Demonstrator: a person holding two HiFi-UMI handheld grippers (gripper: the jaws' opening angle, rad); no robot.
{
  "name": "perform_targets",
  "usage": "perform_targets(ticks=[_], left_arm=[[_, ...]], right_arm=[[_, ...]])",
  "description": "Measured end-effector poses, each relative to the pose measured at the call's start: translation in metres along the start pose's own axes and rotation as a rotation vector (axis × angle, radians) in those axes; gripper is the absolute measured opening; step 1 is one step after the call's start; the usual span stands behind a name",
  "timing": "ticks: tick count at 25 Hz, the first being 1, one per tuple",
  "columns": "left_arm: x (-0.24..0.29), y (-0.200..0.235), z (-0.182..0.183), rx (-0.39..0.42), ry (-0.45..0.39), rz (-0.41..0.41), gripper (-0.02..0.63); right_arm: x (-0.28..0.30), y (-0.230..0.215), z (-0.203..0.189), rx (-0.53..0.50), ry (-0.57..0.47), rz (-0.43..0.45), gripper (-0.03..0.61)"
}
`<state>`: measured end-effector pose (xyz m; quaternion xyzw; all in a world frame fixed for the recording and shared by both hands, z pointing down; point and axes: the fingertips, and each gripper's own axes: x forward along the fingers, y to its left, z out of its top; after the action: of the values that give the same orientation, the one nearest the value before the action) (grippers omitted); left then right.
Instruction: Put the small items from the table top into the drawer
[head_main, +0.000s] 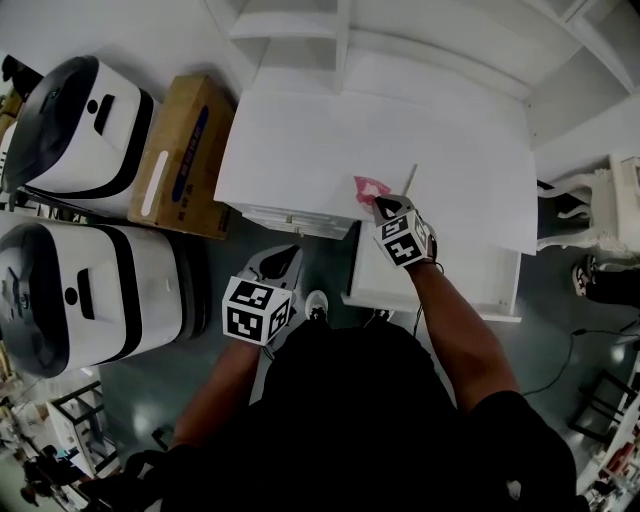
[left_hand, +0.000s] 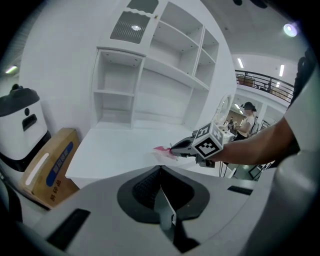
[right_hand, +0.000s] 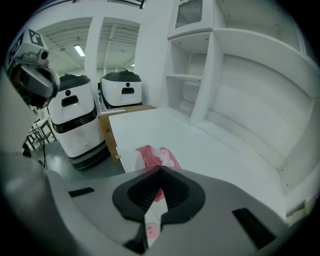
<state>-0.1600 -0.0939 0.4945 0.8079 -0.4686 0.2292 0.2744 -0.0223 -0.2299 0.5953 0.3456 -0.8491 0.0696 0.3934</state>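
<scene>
My right gripper (head_main: 383, 205) is shut on a pink-and-white packet (head_main: 368, 188) at the front edge of the white table top (head_main: 300, 140). In the right gripper view the packet (right_hand: 157, 156) sticks out past the closed jaws (right_hand: 161, 172). A thin white stick (head_main: 410, 180) lies on the table just beyond. A white pulled-out drawer (head_main: 475, 285) shows below the table's front edge, under my right arm. My left gripper (head_main: 280, 262) hangs in front of the table, shut with nothing in it. The left gripper view shows the right gripper (left_hand: 182, 147) and the packet (left_hand: 162, 149).
Two white-and-black machines (head_main: 80, 130) (head_main: 90, 290) stand on the floor at left, a cardboard box (head_main: 185, 155) between them and the table. White shelves (left_hand: 150, 85) rise behind the table top. A white chair (head_main: 600, 210) stands at the right.
</scene>
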Motion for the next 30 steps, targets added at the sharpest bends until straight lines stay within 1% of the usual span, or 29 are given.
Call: perform_targets(ticks=[4, 7, 10, 14, 17, 22, 26, 30], left_arm=[[0.008, -0.01, 0.003, 0.013, -0.012, -0.018, 0.011], [0.016, -0.019, 0.007, 0.019, -0.025, -0.034, 0.011], [0.025, -0.028, 0.008, 0.028, -0.024, -0.054, 0.011], [0.037, -0.041, 0.006, 0.043, -0.002, -0.085, 0.011], [0.045, -0.052, 0.003, 0.055, 0.015, -0.107, 0.011], [0.055, -0.07, 0.003, 0.072, 0.028, -0.128, 0.011], [0.057, -0.076, 0.002, 0.078, 0.039, -0.125, 0.011], [0.055, -0.075, -0.002, 0.077, 0.056, -0.105, 0.011]], right_arm=[[-0.03, 0.009, 0.003, 0.046, -0.057, 0.019, 0.028], [-0.053, 0.016, -0.003, 0.08, -0.083, 0.029, 0.028], [-0.073, 0.024, -0.015, 0.102, -0.093, 0.035, 0.028], [-0.092, 0.033, -0.039, 0.102, -0.08, 0.047, 0.028], [-0.099, 0.035, -0.068, 0.099, -0.043, 0.044, 0.028], [-0.1, 0.026, -0.122, 0.112, 0.051, 0.027, 0.028], [-0.09, 0.013, -0.163, 0.104, 0.133, 0.009, 0.028], [-0.069, -0.005, -0.197, 0.078, 0.215, -0.017, 0.028]])
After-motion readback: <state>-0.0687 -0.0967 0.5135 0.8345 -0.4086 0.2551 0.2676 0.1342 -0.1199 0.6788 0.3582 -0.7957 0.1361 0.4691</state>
